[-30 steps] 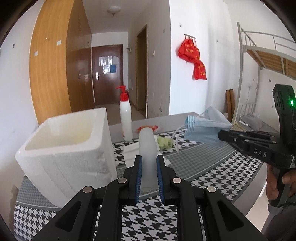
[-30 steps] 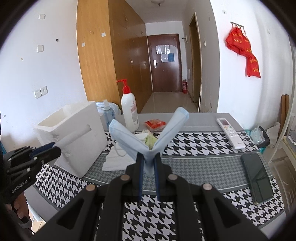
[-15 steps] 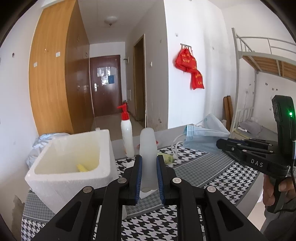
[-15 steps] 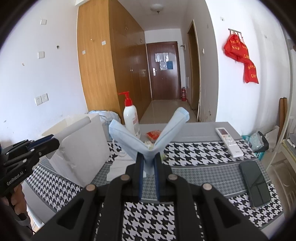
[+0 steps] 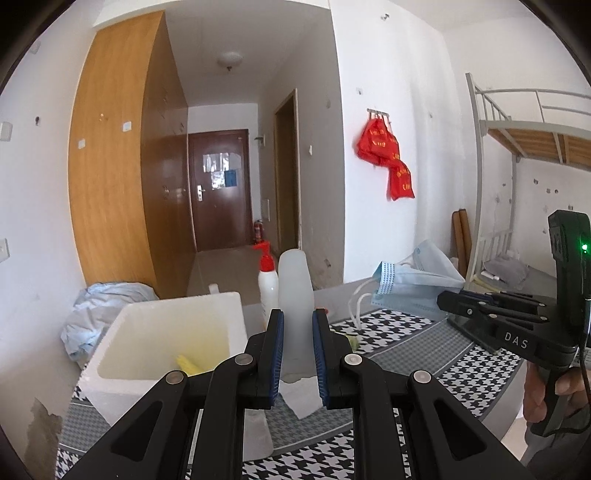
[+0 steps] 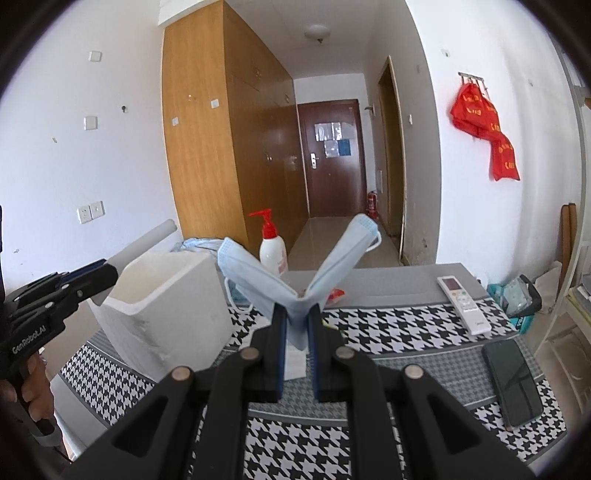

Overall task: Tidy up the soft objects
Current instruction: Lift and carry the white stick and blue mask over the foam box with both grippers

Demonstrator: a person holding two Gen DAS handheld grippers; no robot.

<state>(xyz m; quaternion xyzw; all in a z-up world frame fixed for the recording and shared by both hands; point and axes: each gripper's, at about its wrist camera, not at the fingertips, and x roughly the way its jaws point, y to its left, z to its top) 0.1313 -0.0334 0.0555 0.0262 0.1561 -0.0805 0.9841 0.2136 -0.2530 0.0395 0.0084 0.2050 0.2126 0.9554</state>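
White walls, wooden wardrobe (image 6: 221, 147), dark door (image 6: 332, 155) down the hallway — ceiling lamp (image 6: 317, 31) unlit.

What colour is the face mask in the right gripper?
Light blue; the face mask shows best in the right wrist view.

Bright, even daylight fills both views, sharp throughout, with strong fisheye bending and dark vignetted corners.

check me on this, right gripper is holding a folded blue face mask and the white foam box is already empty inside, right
Not quite. The right gripper does hold the folded blue face mask, but the white foam box is not empty: the left wrist view shows something yellow lying inside it.
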